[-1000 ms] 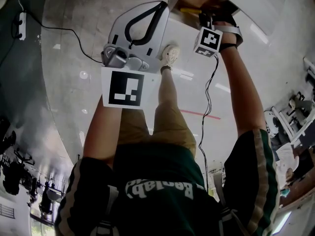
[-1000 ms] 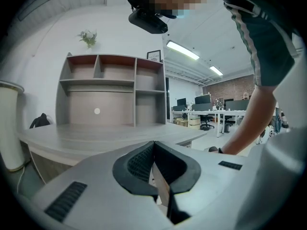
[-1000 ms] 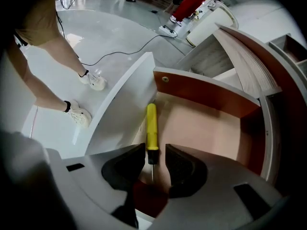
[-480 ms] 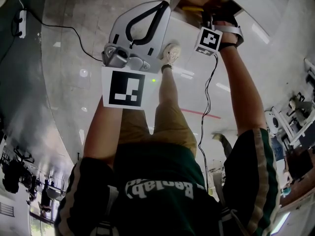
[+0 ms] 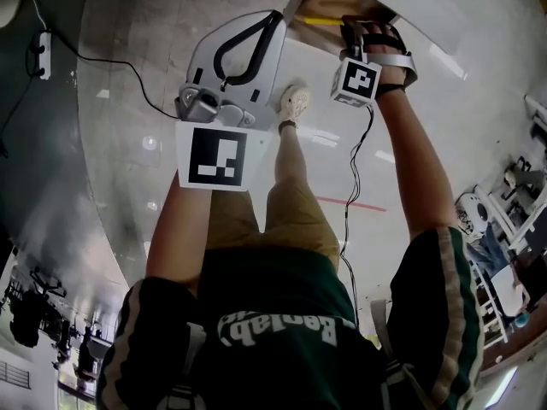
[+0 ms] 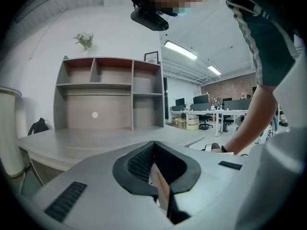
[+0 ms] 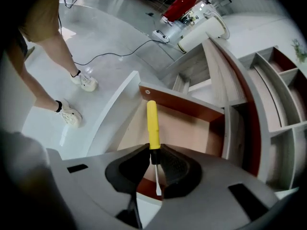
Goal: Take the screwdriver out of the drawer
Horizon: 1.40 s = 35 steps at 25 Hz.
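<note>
At the drawer front, head view, the left gripper rests; left gripper view shows its fingers closed on a tan panel edge, apparently the drawer's; right gripper view: the right gripper pinches the screwdriver by its slim collar between its fingers, above the drawer, so it may pivot loose and drop back.

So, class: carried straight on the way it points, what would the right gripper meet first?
Likely the floor of the drawer: the gripped screwdriver leads, so its yellow handle would touch first; depth is unclear.

Glossy grey floor, a wooden shelf unit against a white wall, strip lights overhead
</note>
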Available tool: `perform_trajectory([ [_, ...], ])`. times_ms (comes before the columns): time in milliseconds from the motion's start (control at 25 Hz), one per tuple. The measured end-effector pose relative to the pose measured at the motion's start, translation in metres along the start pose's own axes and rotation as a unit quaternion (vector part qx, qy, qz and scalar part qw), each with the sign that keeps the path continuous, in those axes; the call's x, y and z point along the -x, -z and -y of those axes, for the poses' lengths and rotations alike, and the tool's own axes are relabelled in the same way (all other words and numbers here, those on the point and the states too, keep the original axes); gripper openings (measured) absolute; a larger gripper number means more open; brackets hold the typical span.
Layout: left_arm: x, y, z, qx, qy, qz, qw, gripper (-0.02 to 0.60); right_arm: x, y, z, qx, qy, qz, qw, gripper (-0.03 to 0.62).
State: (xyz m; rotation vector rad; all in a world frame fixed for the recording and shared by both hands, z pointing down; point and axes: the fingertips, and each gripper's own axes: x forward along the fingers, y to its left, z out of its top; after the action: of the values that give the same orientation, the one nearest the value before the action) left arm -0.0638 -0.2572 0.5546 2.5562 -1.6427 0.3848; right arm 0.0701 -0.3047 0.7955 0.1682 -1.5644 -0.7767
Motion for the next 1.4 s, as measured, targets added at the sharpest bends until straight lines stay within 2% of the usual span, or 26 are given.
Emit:
perform_trajectory([
  [280,0.0,-0.052,0.009,-0.028,0.013,0.022,0.9993,0.017,0.065,0.006,0.035,-0.063,0.029,0.016,0.997,0.084],
  [440,0.006,-0.079,0.016,-0.028,0.015,0.021,0.9993,0.017,0.108,0.001,0.053,-0.12,0.034,0.035,0.992,0.084],
  [720,0.019,-0.13,0.02,-0.035,0.017,0.04,0.9984,0.017,0.177,-0.003,0.093,-0.189,0.076,0.048,0.978,0.084],
  [960,0.031,-0.188,0.011,-0.04,0.005,0.062,0.9973,0.017,0.242,0.007,0.145,-0.276,0.116,0.065,0.952,0.084],
  [1120,0.043,-0.227,0.005,-0.04,-0.005,0.076,0.9963,0.017,0.291,0.015,0.179,-0.339,0.145,0.079,0.926,0.084],
  [1240,0.052,-0.253,0.0,-0.032,-0.015,0.085,0.9957,0.017,0.329,0.025,0.207,-0.365,0.175,0.084,0.91,0.084],
  [1400,0.062,-0.284,0.008,-0.045,-0.008,0.088,0.9951,0.017,0.376,0.037,0.234,-0.41,0.202,0.107,0.883,0.084],
])
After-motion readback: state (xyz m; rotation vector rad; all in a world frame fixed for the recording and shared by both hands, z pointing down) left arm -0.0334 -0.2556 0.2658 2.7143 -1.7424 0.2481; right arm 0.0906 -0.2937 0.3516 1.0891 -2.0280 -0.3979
